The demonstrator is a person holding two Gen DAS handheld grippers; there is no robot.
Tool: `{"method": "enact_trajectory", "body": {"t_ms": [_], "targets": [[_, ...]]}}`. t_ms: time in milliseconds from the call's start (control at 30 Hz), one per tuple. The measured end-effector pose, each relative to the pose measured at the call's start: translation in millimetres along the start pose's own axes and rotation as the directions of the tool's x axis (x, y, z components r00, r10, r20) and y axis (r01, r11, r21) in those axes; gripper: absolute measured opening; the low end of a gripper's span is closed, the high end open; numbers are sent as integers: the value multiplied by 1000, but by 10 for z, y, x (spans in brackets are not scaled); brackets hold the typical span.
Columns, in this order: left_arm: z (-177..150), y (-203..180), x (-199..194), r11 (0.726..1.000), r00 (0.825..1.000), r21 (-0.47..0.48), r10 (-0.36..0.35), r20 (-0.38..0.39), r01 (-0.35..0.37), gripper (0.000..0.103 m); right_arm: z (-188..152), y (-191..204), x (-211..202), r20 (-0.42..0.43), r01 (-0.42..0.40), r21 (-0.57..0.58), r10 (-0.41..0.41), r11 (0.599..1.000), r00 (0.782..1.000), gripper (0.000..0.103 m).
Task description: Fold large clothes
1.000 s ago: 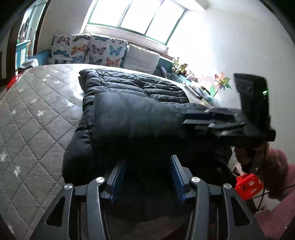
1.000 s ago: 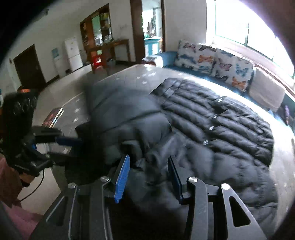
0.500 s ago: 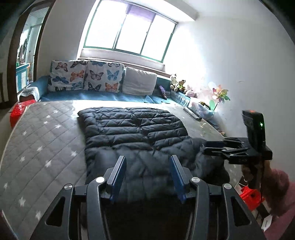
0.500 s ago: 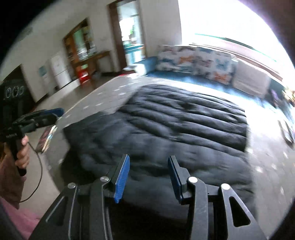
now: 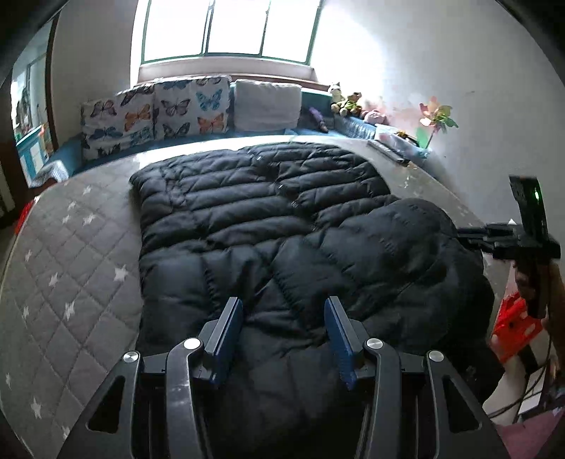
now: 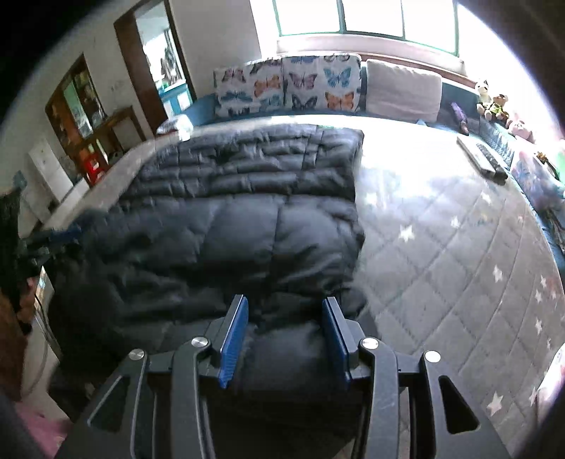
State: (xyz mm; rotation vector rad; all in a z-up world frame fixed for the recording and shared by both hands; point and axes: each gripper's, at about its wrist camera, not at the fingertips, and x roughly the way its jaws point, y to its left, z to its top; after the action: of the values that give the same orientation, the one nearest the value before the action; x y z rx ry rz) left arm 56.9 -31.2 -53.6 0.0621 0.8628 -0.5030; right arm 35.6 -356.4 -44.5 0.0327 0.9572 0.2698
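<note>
Grey quilted mattress (image 5: 70, 268), black puffer coat (image 5: 268, 226) spread flat, both grippers' fingers wide, holding nothing.

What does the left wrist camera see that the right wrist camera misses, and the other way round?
Only the left wrist view shows the paper pinwheel by the wall and an orange-red object at the right edge. Only the right wrist view shows the doorway, the wooden cabinet and the remote controls on the mattress. Both share the black puffer jacket on the grey star-quilted mattress, the butterfly cushions and the window.
</note>
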Motion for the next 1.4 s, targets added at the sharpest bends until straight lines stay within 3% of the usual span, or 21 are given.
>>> {"method": "enact_trajectory", "body": {"t_ms": [267,400,600,733,833,1067,1200,1300,1400], "targets": [[-188,70,114,999,999,-15,34,-29,-34,52,-282,-42,76,60,-5,30,4,1000,998,48],[-202,104,128,999,999,-23,35,-27,-35,52,-95,-9,-72,33,17,-6,-17,1000,999,48],[-213,118,110,999,999,-35,36,-15,-36,52,359,92,-160,95,4,-47,0,999,995,48],[-224,125,103,998,999,-39,39,-12,-39,52,475,178,181,45,-1,-69,4,998,999,48],[-257,136,80,998,999,-40,38,2,-38,51,317,161,492,2,7,-83,-7,997,1000,49],[-299,111,84,997,998,-43,58,5,-57,51,368,284,295,-5,80,-114,-81,990,997,49],[-190,40,-34,997,998,-40,66,3,-66,51,504,513,101,49,35,-142,-28,989,998,49],[-31,-35,-176,999,998,-26,36,47,-35,51,588,773,152,34,-37,-177,44,984,998,49],[139,-61,-190,1000,997,-14,27,70,-26,51,629,1004,278,17,-59,-218,64,974,998,49]]}}
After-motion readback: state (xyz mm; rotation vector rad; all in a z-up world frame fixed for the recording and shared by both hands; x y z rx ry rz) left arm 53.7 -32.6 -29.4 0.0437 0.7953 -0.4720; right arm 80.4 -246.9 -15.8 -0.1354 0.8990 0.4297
